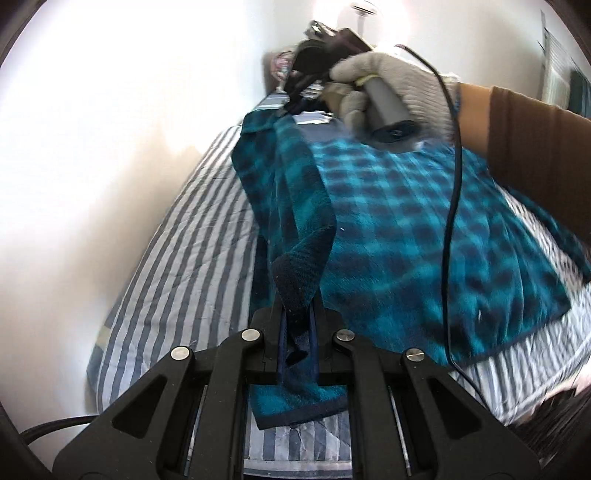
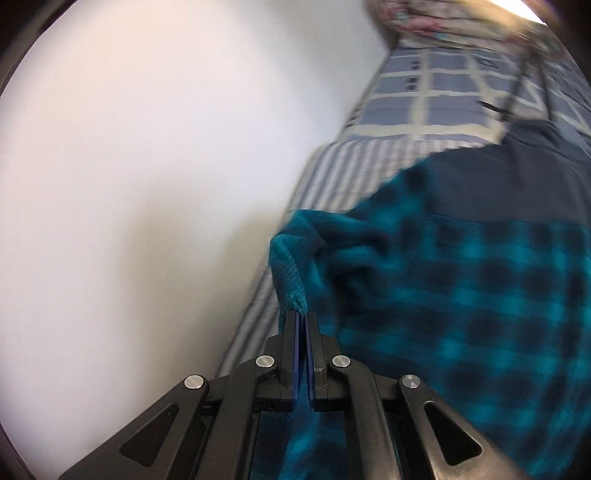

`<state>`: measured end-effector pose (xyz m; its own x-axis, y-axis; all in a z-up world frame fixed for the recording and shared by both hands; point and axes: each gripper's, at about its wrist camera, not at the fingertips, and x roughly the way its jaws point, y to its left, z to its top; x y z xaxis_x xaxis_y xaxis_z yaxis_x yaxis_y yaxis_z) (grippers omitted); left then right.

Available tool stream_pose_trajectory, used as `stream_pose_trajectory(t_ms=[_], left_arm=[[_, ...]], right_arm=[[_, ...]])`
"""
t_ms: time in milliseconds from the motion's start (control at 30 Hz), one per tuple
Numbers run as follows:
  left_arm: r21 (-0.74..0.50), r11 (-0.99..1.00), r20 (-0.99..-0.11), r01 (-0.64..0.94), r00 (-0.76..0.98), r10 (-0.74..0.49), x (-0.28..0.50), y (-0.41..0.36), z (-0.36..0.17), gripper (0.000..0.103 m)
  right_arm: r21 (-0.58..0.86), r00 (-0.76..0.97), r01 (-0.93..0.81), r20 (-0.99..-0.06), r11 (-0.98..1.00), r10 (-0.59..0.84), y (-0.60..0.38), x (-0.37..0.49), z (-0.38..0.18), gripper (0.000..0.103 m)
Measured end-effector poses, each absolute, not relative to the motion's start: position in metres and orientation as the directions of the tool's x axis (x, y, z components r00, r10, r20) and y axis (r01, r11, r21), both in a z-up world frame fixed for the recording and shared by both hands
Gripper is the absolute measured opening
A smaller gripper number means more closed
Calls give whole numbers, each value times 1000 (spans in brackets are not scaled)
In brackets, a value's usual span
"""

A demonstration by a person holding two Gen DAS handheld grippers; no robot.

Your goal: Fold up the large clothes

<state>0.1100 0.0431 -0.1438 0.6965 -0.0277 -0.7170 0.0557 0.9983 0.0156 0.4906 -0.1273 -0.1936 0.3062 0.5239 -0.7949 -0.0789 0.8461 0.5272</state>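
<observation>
A large teal and dark blue checked fleece garment point(image 1: 406, 221) lies spread on a striped bed point(image 1: 177, 258). My left gripper point(image 1: 297, 314) is shut on a dark-edged corner of the garment, which hangs folded between its fingers. In the right wrist view my right gripper point(image 2: 303, 317) is shut on a teal fold of the garment point(image 2: 443, 295), lifted off the bed point(image 2: 332, 173). In the left wrist view the right gripper's body point(image 1: 325, 55) is far up the bed, held by a gloved hand point(image 1: 388, 77); its jaws are hidden there.
A white wall point(image 1: 110, 129) runs along the bed's left side. A checked pillow or quilt point(image 2: 443, 96) and a floral cushion point(image 2: 424, 18) lie at the bed's head. A black cable point(image 1: 452, 203) hangs across the garment. A brown sleeve point(image 1: 535, 147) reaches in from the right.
</observation>
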Motion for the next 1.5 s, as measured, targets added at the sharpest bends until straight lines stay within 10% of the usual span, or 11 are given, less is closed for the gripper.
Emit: stream_pose_trajectory(t_ms=[400, 633, 867, 1000, 1500], left_arm=[[64, 979, -780, 192, 622, -72, 102, 16, -161, 8], [-39, 966, -780, 255, 597, -189, 83, 17, -149, 51], [-291, 949, -784, 123, 538, -310, 69, 68, -146, 52], [-384, 923, -794, -34, 523, -311, 84, 102, -160, 32], [-427, 895, -838, -129, 429, -338, 126, 95, -214, 32]], right_arm=[[456, 236, 70, -872, 887, 429, -205, 428, -272, 1], [301, 232, -44, -924, 953, 303, -183, 406, -250, 23], [300, 278, -87, -908, 950, 312, -190, 354, -200, 29], [337, 262, -132, -895, 932, 360, -183, 325, -195, 29], [340, 228, -227, -893, 913, 389, -122, 373, -207, 44]])
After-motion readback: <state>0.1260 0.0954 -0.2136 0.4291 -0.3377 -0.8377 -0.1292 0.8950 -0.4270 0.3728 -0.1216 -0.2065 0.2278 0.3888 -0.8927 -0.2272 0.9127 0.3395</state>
